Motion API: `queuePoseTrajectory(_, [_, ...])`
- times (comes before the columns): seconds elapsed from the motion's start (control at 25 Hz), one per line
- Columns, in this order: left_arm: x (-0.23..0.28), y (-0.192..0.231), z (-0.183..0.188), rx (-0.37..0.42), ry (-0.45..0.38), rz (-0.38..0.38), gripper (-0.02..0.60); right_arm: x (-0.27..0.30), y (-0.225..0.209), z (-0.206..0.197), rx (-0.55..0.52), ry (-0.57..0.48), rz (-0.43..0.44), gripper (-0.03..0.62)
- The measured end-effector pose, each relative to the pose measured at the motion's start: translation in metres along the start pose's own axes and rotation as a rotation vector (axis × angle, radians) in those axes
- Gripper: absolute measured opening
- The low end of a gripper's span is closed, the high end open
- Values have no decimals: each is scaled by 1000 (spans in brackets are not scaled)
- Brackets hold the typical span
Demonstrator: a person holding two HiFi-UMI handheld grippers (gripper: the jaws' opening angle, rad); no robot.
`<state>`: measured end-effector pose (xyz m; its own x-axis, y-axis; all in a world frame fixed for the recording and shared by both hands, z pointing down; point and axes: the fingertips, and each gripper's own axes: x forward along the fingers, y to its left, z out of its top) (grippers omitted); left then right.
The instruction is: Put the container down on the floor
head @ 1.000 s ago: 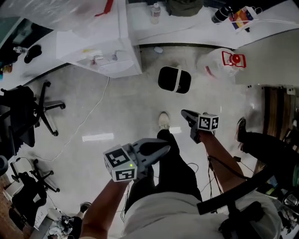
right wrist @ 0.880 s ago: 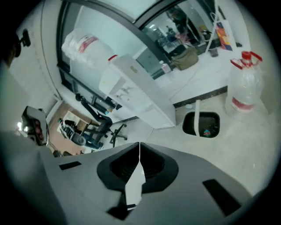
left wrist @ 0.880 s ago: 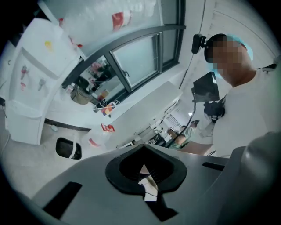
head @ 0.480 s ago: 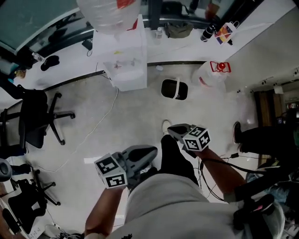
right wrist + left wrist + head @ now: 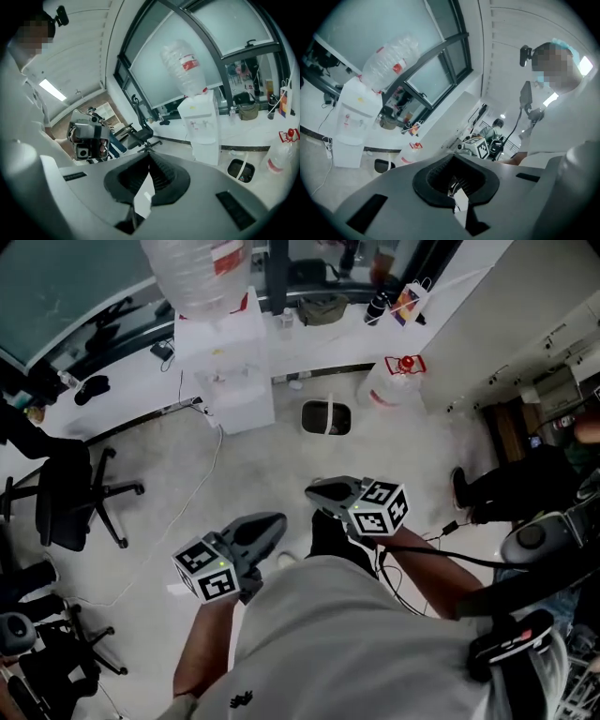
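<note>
The container, a big clear water jug with a red cap and handle (image 5: 391, 382), stands on the floor by the white wall counter, also seen as the jug (image 5: 280, 157) at the right gripper view's right edge and the jug (image 5: 411, 156) in the left gripper view. Nothing holds it. My left gripper (image 5: 275, 524) and right gripper (image 5: 315, 491) hover close to the person's body, far above and short of the jug. Both are shut with nothing between the jaws, as the left gripper (image 5: 453, 158) and right gripper (image 5: 149, 155) show.
A black waste bin (image 5: 325, 417) sits on the floor left of the jug. A white water dispenser (image 5: 232, 371) with an upturned bottle stands at the counter. Office chairs (image 5: 70, 495) are at the left, and another person's legs (image 5: 502, 495) at the right.
The head view has pulled up and back, so jug and bin look smaller and farther. Both grippers have drawn in toward the body, staying empty.
</note>
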<state>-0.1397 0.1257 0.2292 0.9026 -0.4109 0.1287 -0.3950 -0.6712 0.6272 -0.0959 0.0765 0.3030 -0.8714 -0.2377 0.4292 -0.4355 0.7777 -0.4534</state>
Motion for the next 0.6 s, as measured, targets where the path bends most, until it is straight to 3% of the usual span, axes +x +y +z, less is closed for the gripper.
queuePoseTrajectory(0.28, [-3, -23, 1, 68, 27, -41, 9, -27, 44, 16, -63, -58, -2, 15])
queuePoseTrajectory(0.6, [-21, -24, -1, 65, 4, 3, 9, -29, 74, 9, -112, -46, 25, 15])
